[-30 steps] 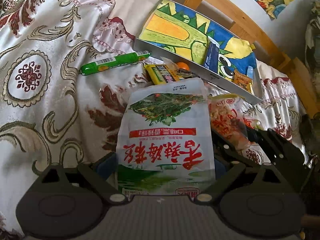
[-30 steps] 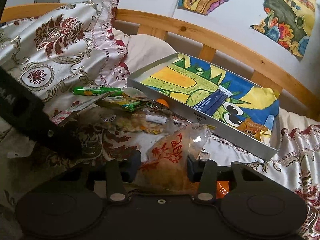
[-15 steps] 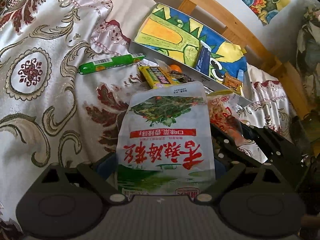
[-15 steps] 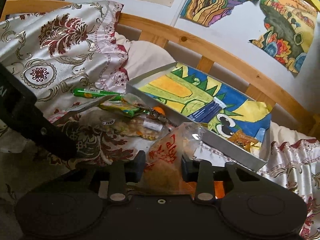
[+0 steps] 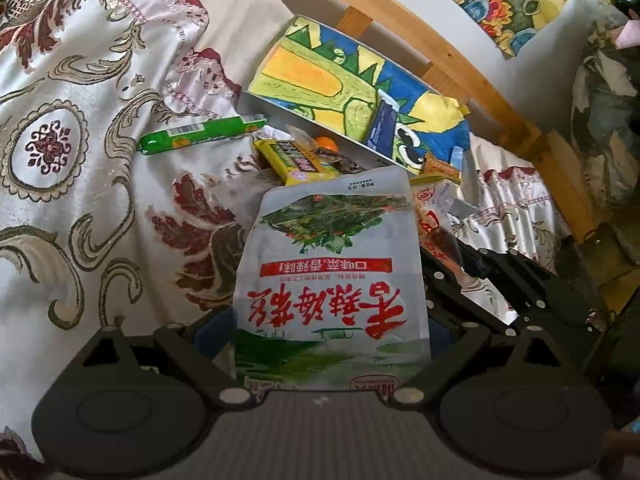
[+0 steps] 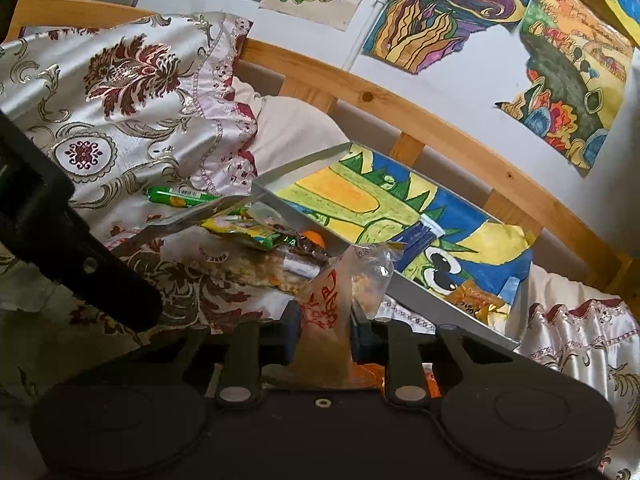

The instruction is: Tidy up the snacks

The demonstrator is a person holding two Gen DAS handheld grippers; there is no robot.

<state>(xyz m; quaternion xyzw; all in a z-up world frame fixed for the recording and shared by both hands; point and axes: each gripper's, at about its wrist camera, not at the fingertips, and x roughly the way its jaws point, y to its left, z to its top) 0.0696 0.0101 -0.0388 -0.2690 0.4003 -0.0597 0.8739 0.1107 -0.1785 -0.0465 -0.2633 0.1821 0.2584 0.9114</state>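
Observation:
My left gripper [image 5: 330, 332] is shut on a white snack pouch [image 5: 332, 276] with a green vegetable picture and red characters, held above the bedspread. My right gripper [image 6: 325, 334] is shut on a clear snack bag [image 6: 340, 292] with red print. A shallow grey tray [image 6: 416, 288] lined with a bright dinosaur drawing lies ahead; it holds a blue packet [image 6: 420, 238] and an orange packet [image 6: 472, 298]. The tray also shows in the left wrist view [image 5: 280, 108]. A green sausage stick [image 5: 200, 134], a yellow packet [image 5: 298, 162] and a clear bag of mixed snacks [image 6: 256, 268] lie beside the tray.
The patterned satin bedspread [image 5: 80, 180] covers the bed. A wooden bed rail [image 6: 400, 108] runs behind the tray, below a wall with drawings [image 6: 448, 12]. The left gripper's black body [image 6: 60, 248] crosses the left of the right wrist view.
Both grippers have risen with their bags and the view has tilted up, showing more rail and wall. The right gripper's bag now stands clear above the bed.

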